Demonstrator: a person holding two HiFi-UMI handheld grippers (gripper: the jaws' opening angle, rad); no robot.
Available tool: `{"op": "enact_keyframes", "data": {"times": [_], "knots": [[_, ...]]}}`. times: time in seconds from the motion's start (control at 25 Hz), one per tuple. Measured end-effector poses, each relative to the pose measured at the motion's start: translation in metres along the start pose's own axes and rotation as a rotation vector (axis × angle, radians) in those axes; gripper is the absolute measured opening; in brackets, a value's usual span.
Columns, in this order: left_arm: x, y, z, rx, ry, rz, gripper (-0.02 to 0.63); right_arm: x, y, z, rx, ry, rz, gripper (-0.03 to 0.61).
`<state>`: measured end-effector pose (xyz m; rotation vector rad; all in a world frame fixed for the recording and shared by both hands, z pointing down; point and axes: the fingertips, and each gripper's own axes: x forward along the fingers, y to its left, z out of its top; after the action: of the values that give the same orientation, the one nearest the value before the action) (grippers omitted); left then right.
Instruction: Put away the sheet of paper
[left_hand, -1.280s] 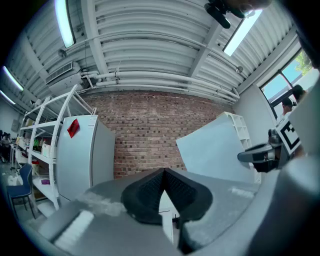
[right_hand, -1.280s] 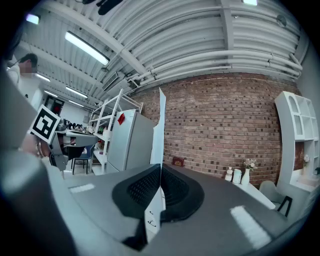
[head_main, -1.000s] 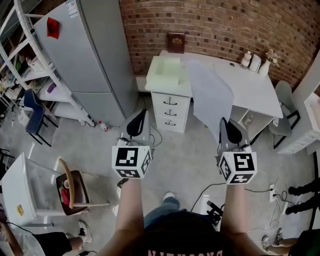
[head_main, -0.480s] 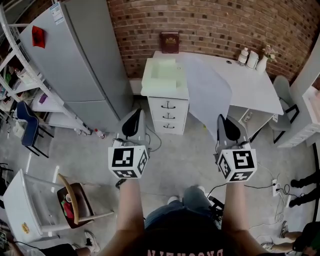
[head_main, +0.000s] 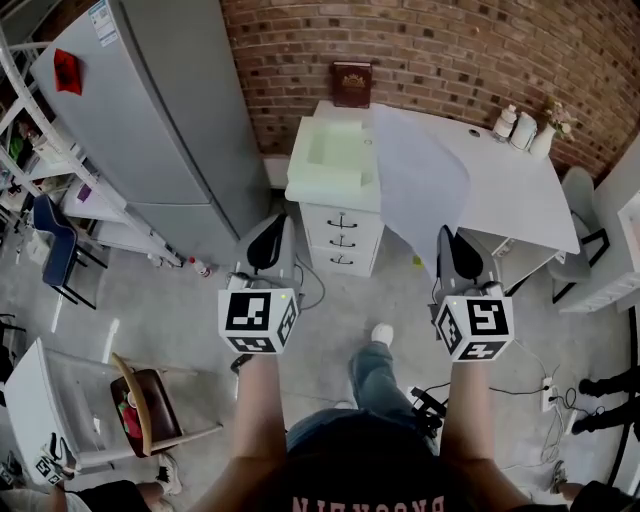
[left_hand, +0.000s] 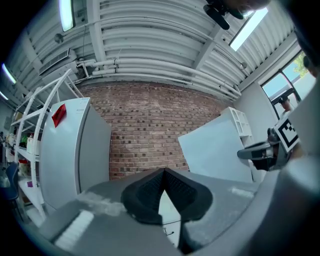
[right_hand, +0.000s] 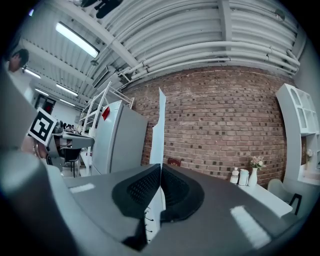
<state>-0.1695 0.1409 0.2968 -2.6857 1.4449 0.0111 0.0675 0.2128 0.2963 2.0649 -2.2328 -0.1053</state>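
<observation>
Nothing legible in any view.
Shirt lettering (head_main: 362, 504) behind the fingers (head_main: 268, 245) upside down and cut off; fridge label (head_main: 101, 20) far ahead-left too small; cube markers (head_main: 258, 318) just patterns.

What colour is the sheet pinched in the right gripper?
Plain white, no print visible; the sheet of paper shows best in the head view.

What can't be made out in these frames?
Face of the sheet of paper: right gripper view shows only its edge.
Where the right gripper pinches it: head view, hidden by the gripper body.
The desk under the sheet: head view, covered.
Labels on the bottles: head view, too small.
Inside the drawers: fronts shut.
</observation>
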Motion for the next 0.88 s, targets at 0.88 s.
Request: {"op": "enact_keyframes", "data": {"times": [0.88], "knots": [[0.264,0.038,-0.034,-0.021,0.051,0.133,-0.002,0.274,-0.13,-0.028,0.005,0.039,0.164,0.002]]}}
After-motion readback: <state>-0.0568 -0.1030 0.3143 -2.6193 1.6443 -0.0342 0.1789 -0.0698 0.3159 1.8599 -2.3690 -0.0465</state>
